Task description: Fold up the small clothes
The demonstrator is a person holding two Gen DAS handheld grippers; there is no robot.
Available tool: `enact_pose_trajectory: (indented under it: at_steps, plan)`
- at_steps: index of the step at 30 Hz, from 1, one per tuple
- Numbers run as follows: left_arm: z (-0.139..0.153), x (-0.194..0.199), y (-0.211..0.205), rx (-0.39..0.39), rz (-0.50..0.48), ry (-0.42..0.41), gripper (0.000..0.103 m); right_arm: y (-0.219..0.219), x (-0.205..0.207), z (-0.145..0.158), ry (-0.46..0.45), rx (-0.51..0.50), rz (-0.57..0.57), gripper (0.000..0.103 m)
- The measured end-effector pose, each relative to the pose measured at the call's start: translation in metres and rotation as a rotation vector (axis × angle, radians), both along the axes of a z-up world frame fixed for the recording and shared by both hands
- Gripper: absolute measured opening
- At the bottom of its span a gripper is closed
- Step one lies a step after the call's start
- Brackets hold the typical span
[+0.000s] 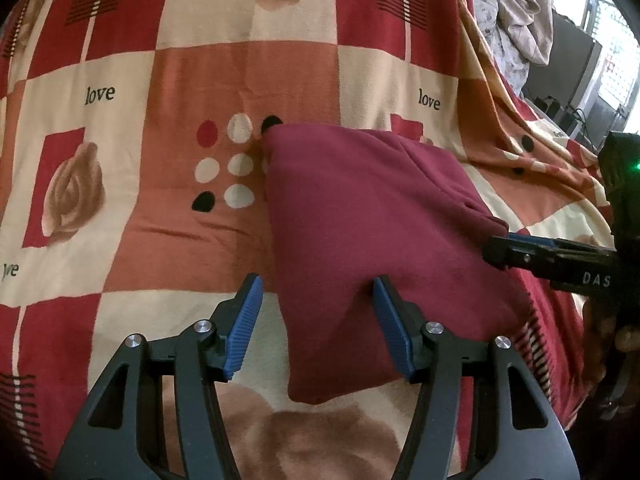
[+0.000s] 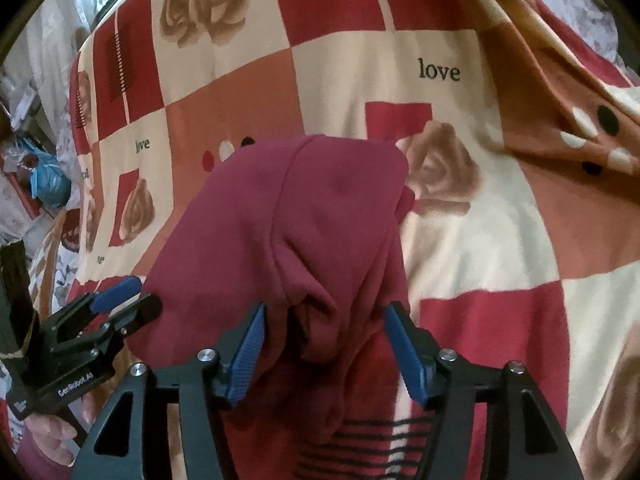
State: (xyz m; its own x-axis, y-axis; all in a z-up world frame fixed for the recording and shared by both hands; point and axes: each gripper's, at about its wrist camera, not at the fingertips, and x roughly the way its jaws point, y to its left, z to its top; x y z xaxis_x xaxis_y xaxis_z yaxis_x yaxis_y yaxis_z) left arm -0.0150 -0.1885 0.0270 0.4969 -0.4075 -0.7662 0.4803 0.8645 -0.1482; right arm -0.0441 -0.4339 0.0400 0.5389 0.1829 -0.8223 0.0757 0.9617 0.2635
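Softness marked the maroon fleece garment [image 1: 372,216], light and limp, lying folded on the patchwork bed cover [image 1: 120,208] between both half-open, empty tongs, left [image 1: 316,312] and right [image 2: 324,336]; best pinched at its edge.

place: home, bedroom | evidence: bed [image 1: 120,240] under a patchwork bedsheet [image 2: 500,240] with roses and "love" print | rumpled floral bedding [image 1: 500,20] heaped at far edge | dark monitor-like screen [image 1: 576,64] and cables by a bright window [image 1: 620,60] | clutter, blue bag [image 2: 48,184] beside bed
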Motion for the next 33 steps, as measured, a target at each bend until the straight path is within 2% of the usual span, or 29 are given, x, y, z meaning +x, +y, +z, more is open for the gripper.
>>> enact_pose_trajectory:
  at_steps: [4,6,8,9,10,12,16,20,22,23,25,27,30,33]
  plan:
    - [0.0,0.001,0.001,-0.012,0.003,0.015,0.058,-0.009,0.004,-0.004,-0.002,0.044,-0.039,0.071]
    - [-0.001,0.006,0.004,-0.053,0.007,0.065,0.058,-0.015,0.008,-0.008,0.007,0.082,-0.051,0.073]
    - [-0.001,0.018,0.01,-0.129,0.015,0.144,0.058,-0.021,0.013,-0.013,0.013,0.145,-0.053,0.076]
    - [-0.002,0.024,0.013,-0.166,0.026,0.184,0.064,-0.024,0.015,-0.014,0.009,0.161,-0.058,0.079]
    - [-0.004,0.03,0.015,-0.198,0.034,0.213,0.073,-0.027,0.018,-0.016,0.003,0.177,-0.06,0.081]
    - [-0.009,0.042,0.018,-0.256,0.058,0.256,0.077,-0.035,0.027,-0.023,0.008,0.231,-0.062,0.085]
    - [-0.023,0.063,0.01,-0.297,0.055,0.35,0.077,-0.041,0.045,-0.039,0.026,0.339,-0.052,0.086]
    - [-0.036,0.074,-0.005,-0.309,0.036,0.412,0.077,-0.035,0.06,-0.047,0.029,0.346,-0.013,0.089]
    - [-0.035,0.074,-0.01,-0.294,0.026,0.397,0.077,-0.031,0.062,-0.046,0.016,0.324,0.005,0.082]
    - [-0.034,0.073,-0.011,-0.286,0.019,0.385,0.076,-0.028,0.063,-0.044,0.016,0.301,0.017,0.073]
    - [-0.027,0.07,-0.01,-0.282,0.019,0.369,0.065,-0.02,0.061,-0.033,-0.004,0.248,0.04,0.063]
    - [-0.014,0.065,-0.005,-0.295,0.011,0.352,0.059,-0.011,0.054,-0.015,-0.031,0.219,0.072,0.055]
    - [0.015,0.047,0.009,-0.324,0.007,0.337,0.058,0.004,0.041,0.015,-0.054,0.229,0.126,0.055]
    - [0.047,0.012,0.033,-0.314,0.009,0.298,0.058,0.028,0.024,0.04,-0.059,0.215,0.208,0.055]
